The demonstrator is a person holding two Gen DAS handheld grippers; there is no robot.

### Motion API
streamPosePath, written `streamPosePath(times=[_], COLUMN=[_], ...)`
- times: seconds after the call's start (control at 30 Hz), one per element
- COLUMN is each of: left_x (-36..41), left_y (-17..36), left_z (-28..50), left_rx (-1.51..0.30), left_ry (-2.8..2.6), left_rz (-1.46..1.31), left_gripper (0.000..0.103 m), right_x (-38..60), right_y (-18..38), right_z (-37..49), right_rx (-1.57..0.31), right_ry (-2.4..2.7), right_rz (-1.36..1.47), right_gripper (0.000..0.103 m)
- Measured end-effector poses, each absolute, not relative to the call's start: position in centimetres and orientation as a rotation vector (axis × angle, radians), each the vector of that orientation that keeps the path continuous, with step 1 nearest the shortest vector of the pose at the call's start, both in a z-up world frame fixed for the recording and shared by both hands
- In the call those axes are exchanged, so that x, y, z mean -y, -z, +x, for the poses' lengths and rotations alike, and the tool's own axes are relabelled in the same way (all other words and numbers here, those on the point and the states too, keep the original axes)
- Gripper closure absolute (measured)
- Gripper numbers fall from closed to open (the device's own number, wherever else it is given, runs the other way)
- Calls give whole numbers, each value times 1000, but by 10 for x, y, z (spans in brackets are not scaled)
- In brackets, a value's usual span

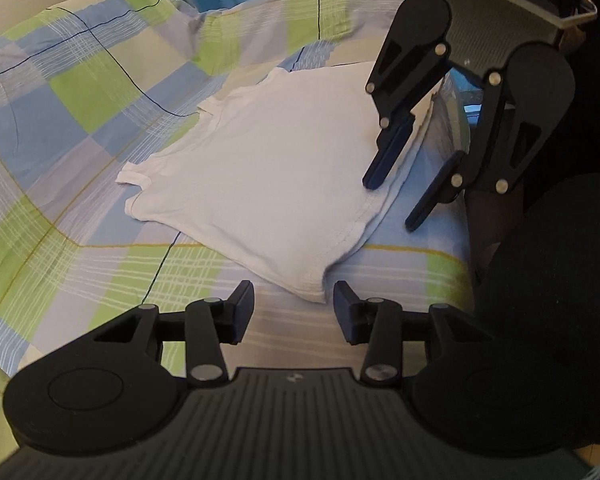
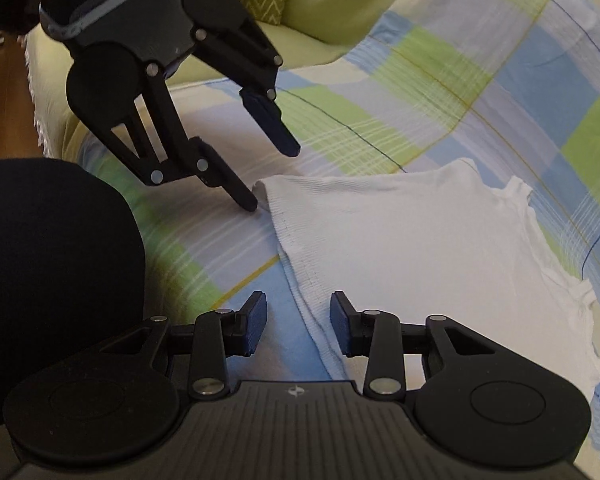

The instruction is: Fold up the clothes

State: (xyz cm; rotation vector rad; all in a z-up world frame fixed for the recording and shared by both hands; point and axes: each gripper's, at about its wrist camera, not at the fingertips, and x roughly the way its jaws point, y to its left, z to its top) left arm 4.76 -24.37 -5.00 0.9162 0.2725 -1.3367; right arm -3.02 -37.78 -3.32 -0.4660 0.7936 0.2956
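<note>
The checked bedsheet [image 1: 80, 128] bears a white T-shirt [image 1: 268, 176], lying flat and partly folded, hem nearest both tools. The left gripper [image 1: 294, 312] and right gripper [image 2: 298, 322] are both spread wide, empty, at the hem corners; a shallow pinch might lift only the top layer, or snag the sheet beneath

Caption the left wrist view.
Open left gripper and open right gripper flank white cotton T-shirt's hem.
</note>
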Motion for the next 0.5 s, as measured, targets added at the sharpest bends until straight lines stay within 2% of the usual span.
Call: streamPosePath(times=[0.07, 0.2, 0.5], left_x=[242, 242, 269], left_y=[51, 61, 75], left_z=[46, 31, 20], left_rx=[-239, -77, 86], left_ry=[1343, 1343, 1337], left_rz=[943, 1078, 1183], left_gripper=[59, 51, 48], right_x=[380, 398, 455], right_y=[30, 15, -26], right_z=[-26, -20, -14], right_rx=[-795, -790, -760], right_ry=[-290, -287, -286], right_rz=[-461, -321, 30], right_gripper=[100, 101, 100])
